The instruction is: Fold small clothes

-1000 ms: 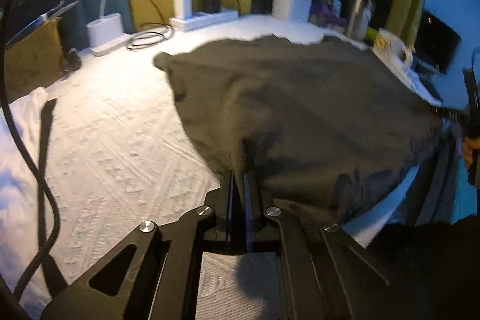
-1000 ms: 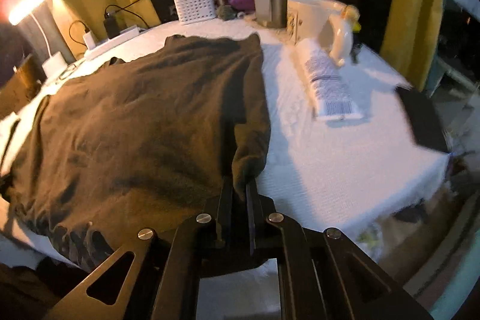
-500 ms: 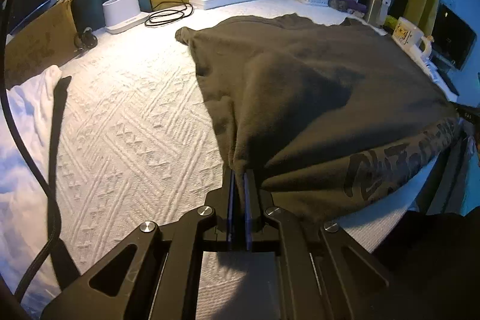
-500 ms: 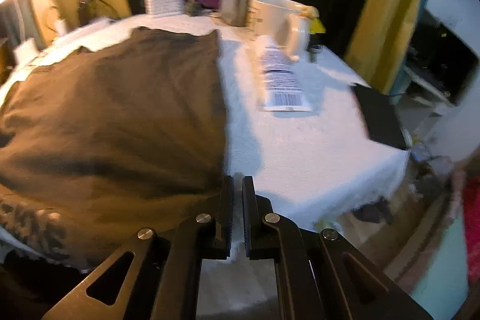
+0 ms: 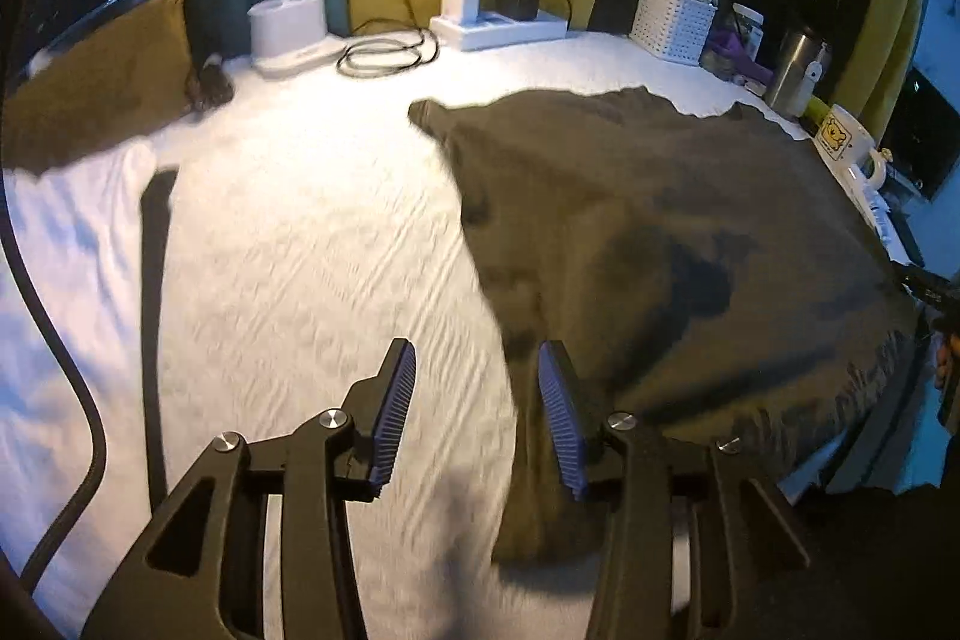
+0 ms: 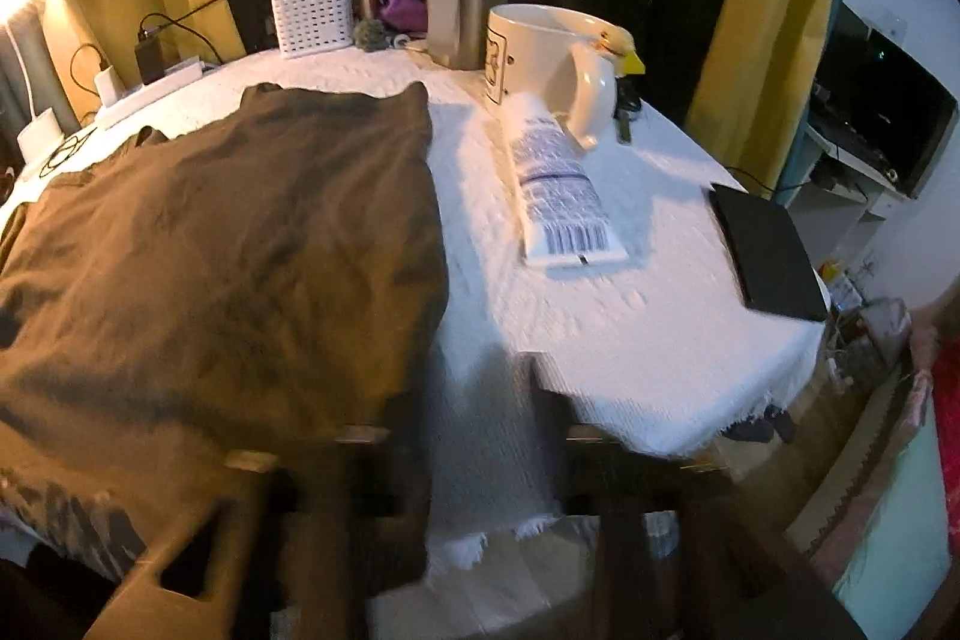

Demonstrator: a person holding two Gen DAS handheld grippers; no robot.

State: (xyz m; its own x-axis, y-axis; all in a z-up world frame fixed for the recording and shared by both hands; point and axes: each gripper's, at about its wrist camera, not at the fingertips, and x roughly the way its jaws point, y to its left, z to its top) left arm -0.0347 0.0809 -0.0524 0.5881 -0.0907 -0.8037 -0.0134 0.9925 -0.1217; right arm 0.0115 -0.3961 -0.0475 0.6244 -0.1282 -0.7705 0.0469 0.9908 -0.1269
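Left wrist view: the left gripper has its jaws apart and opening, with bare white cloth between the blue pads; nothing is pinched. The shirt, dark and spread flat, is the landmark. Its left edge runs from just beside the right-hand pad away toward the far side, so the garment lies to the right of this gripper and ahead of it, and a lower corner hangs off the near table edge under the right-hand finger. Left of the shirt the cloth is bare as far as a dark strap; beyond the shirt's far left corner sit a lamp base and a power strip. In the right wrist view the right gripper is heavily blurred, but its fingers stand wide and are opening, with only cloth between them; the shirt's right edge lies just left of it. Right of the shirt lie a tube, a mug and a black slab. Judgement: each hand sits at one near corner, neither nearer than the other. The shirt's long axis appears to run from the near edge to the far side, so a next fold would carry across or along that line.
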